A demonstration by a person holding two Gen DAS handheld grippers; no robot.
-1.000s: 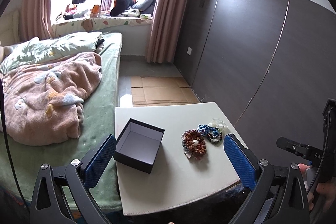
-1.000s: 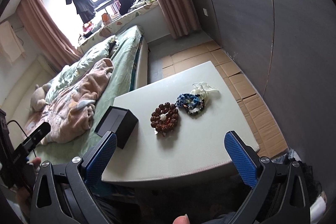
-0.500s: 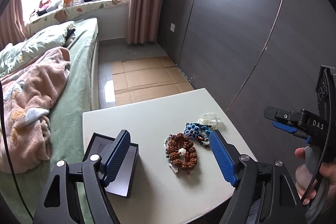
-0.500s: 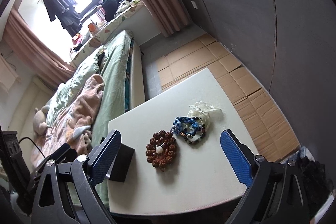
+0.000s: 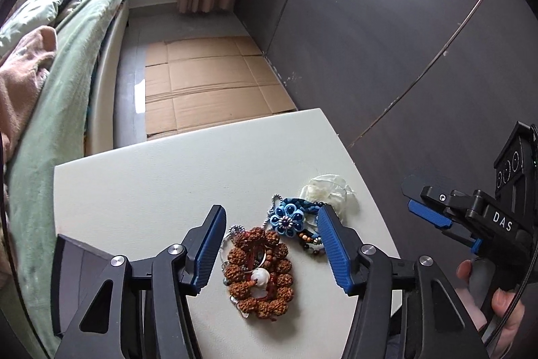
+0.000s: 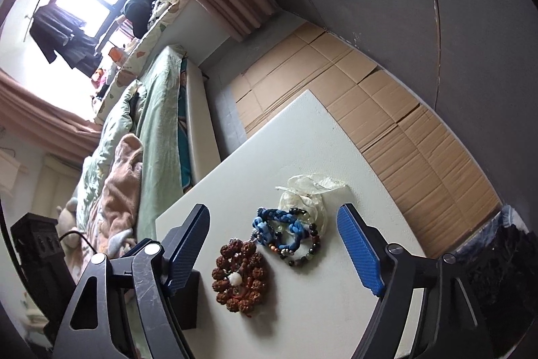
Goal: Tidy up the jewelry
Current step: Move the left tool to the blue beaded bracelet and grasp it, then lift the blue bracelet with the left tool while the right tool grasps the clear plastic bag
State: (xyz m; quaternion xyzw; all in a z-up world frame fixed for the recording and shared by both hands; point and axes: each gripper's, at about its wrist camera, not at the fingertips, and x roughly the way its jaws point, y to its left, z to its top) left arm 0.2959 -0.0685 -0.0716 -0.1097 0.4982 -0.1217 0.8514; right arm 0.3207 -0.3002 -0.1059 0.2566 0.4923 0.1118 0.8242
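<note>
A brown seed-bead bracelet [image 5: 259,271] [image 6: 240,275] with a white bead lies on the white table [image 5: 151,184] [image 6: 302,130]. Beside it sit a blue flower piece [image 5: 287,221], a blue braided bracelet [image 6: 282,227], a mixed-bead bracelet [image 6: 302,251] and a clear plastic bag [image 5: 328,190] [image 6: 306,197]. My left gripper [image 5: 270,212] hovers over the brown bracelet with its jaws closing, and the pads touch nothing. My right gripper [image 6: 273,211] [image 5: 420,201] hangs above the blue pieces, jaws also closing on nothing. An open black box [image 5: 77,275] [image 6: 188,298] stands at the table's left, partly hidden by the fingers.
A bed with a green sheet [image 5: 57,110] and a pink blanket [image 6: 117,190] runs along the table's left side. Flattened cardboard [image 5: 208,86] covers the floor beyond. A dark panelled wall [image 5: 386,39] stands on the right. A hand [image 5: 504,301] holds the right gripper.
Both grippers have dropped and tilted down towards the jewelry, which now looks larger and lies between the fingers. Both pairs of jaws have narrowed. The box has slid to the left edge.
</note>
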